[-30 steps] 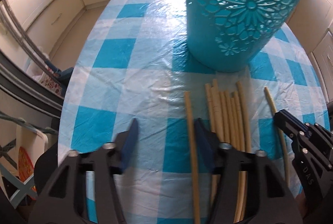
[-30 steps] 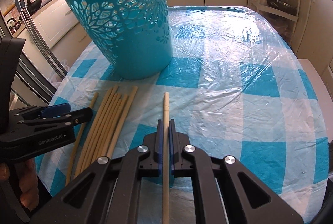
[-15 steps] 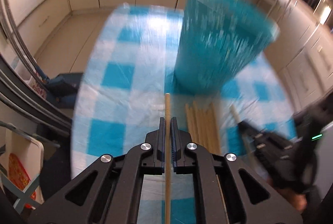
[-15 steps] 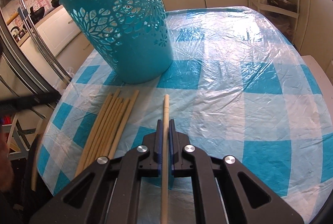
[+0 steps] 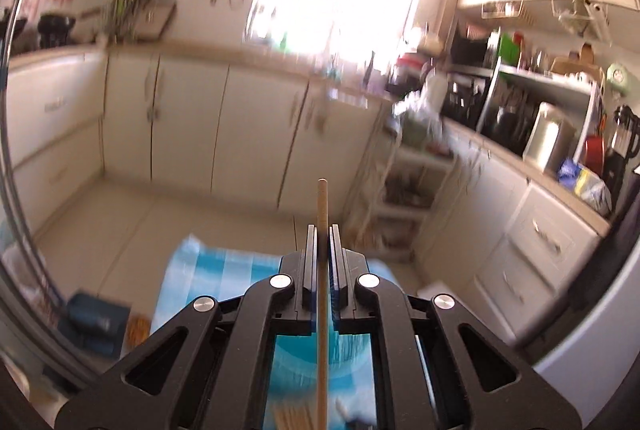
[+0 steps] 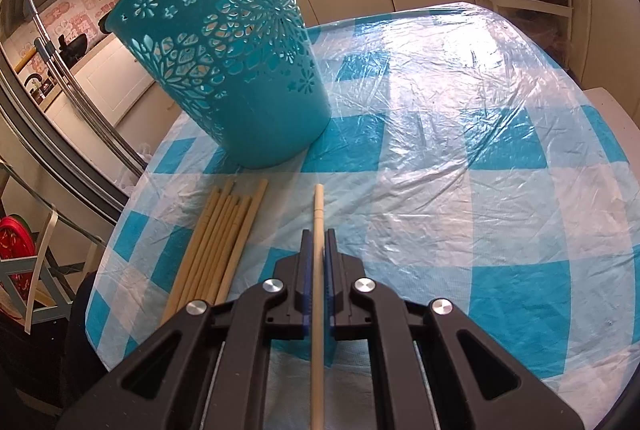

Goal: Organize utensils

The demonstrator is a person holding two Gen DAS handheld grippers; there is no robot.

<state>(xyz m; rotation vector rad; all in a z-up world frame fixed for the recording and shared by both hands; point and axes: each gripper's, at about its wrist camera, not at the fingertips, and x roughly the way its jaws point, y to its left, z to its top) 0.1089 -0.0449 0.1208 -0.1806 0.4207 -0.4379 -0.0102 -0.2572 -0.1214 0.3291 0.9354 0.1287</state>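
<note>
Blue-checked plastic tablecloth (image 6: 460,134) is carrying a teal perforated plastic bin (image 6: 236,70) and loose bamboo chopsticks (image 6: 216,242) near its left edge. Left gripper (image 5: 321,242) is clamping one tan chopstick (image 5: 321,206); right gripper (image 6: 318,250) is clamping a pale chopstick (image 6: 318,214).

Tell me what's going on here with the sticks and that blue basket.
A person is working with two handheld grippers, sorting chopsticks. The left gripper is shut on one chopstick, raised above the checked tablecloth. The right gripper is shut on another chopstick, low over the table. A bundle of chopsticks lies in front of the teal basket.
</note>
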